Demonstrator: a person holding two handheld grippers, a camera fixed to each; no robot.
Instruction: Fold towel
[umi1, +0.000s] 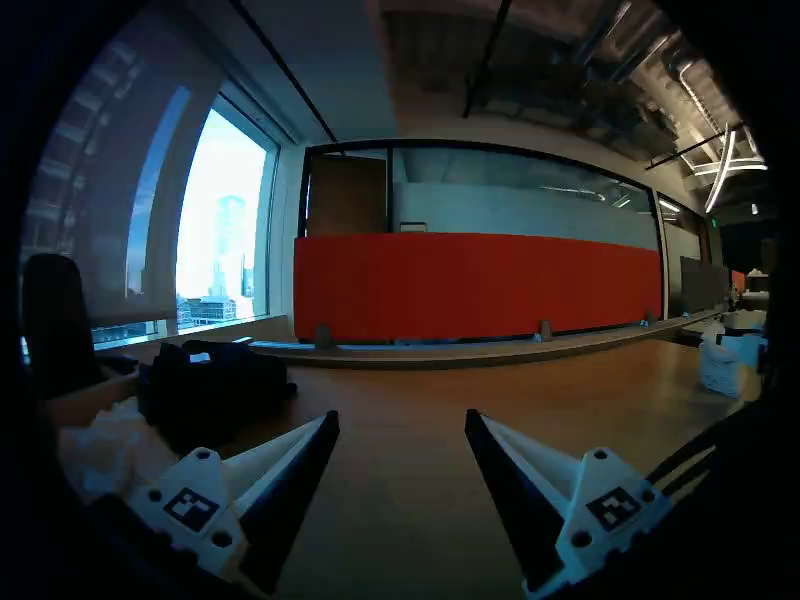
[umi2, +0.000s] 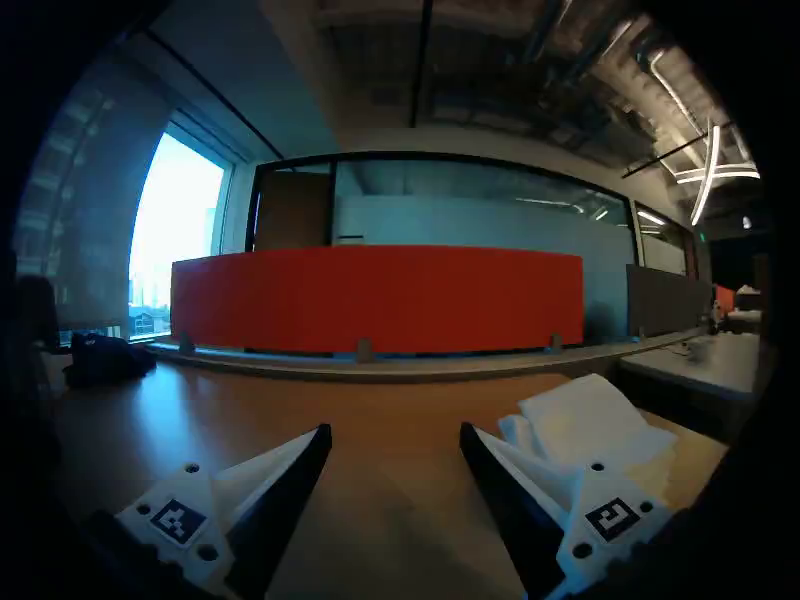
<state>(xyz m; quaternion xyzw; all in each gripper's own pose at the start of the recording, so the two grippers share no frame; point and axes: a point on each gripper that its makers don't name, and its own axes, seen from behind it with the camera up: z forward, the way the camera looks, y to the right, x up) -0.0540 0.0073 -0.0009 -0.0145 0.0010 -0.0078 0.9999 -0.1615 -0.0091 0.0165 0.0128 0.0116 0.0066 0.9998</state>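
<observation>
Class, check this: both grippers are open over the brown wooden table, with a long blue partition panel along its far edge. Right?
The partition panel is red, not blue, as the right gripper view shows. The left gripper and right gripper are open over the brown wooden table.

Open-plan office, left gripper view. A long wooden desk (umi1: 430, 390) spans the lower field, from 8 to 4 o'clock. A red divider panel (umi1: 470, 285) stands along its far edge at centre. Behind the panel are a glass wall (umi1: 520, 195) and a wooden door (umi1: 345, 195). At 9 o'clock a bright window (umi1: 225, 235), with a roller blind (umi1: 110, 210) beside it, shows city towers. Linear ceiling lamps (umi1: 722, 170) glow at 2 o'clock beneath exposed ducts (umi1: 600, 70).
</observation>
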